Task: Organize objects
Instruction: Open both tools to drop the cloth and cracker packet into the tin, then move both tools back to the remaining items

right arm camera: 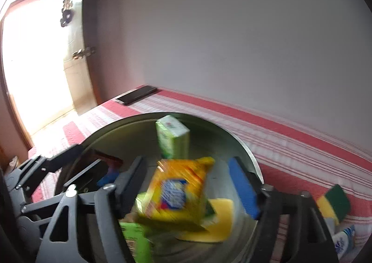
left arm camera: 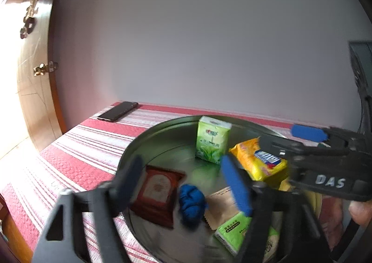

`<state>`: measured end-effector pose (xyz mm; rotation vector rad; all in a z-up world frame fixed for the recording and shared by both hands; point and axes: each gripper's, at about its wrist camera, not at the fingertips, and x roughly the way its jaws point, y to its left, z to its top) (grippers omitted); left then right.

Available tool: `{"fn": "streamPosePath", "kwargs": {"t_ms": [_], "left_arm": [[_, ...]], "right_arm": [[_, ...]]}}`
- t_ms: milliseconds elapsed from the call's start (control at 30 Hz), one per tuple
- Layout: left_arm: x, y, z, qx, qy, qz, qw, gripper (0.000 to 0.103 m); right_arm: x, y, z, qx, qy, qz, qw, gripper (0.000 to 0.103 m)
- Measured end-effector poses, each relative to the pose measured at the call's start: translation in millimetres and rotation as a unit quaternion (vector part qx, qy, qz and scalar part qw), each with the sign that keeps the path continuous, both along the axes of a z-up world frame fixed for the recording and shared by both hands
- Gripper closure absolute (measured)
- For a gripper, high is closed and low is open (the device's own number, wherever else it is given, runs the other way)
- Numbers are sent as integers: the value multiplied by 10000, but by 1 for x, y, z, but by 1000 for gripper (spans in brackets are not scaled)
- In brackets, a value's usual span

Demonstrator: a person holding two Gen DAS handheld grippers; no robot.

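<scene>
A round metal basin (left arm camera: 162,130) stands on the striped cloth. It holds an upright green tissue pack (left arm camera: 212,139), a yellow snack packet (right arm camera: 176,190), a red sachet (left arm camera: 158,193), a crumpled blue piece (left arm camera: 191,202), a brown packet (left arm camera: 220,207) and a second green pack (left arm camera: 232,232). My left gripper (left arm camera: 183,183) is open above the red sachet and blue piece, with nothing between its pads. My right gripper (right arm camera: 188,186) is open over the basin. The blurred, tilted yellow packet lies between its fingers, and its blue right pad (right arm camera: 244,190) stands clear of the packet.
A dark phone (left arm camera: 117,111) lies at the cloth's far left corner by the wall. A green and yellow sponge (right arm camera: 334,202) and a blue-white packet (right arm camera: 344,239) lie on the cloth right of the basin. A wooden door (left arm camera: 34,100) stands at left.
</scene>
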<state>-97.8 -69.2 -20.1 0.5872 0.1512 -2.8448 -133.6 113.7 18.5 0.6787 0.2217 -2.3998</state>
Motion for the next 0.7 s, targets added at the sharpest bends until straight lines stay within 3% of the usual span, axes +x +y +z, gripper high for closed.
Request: {"fn": "streamPosePath", "kwargs": {"t_ms": [100,167,233,367,500,700], "left_arm": [[3,7,4,34,85,-86,9999,21],[6,13,7,34,188,-65,9998,11],[7,18,10,50,253,-148,9996,7],[10,43,15,-31,349,-348,9988,4],[11,83,20,-131,366,-786,9961,1],[0,165,17,-375,85,-1727,9842,0]], "right_arm": [[2,23,2,-102,-25,-118,9999,26],[5,42,3,-79,49,-241,9997,26],[7,66,3,-116,18,-395,9992,26],[10,117,-1,-47,-37,-659,9978,26],[13,170,-6,162,29,-1115,9936,26],[13,255,-12,-99,-69,-1959,9806,26]]}}
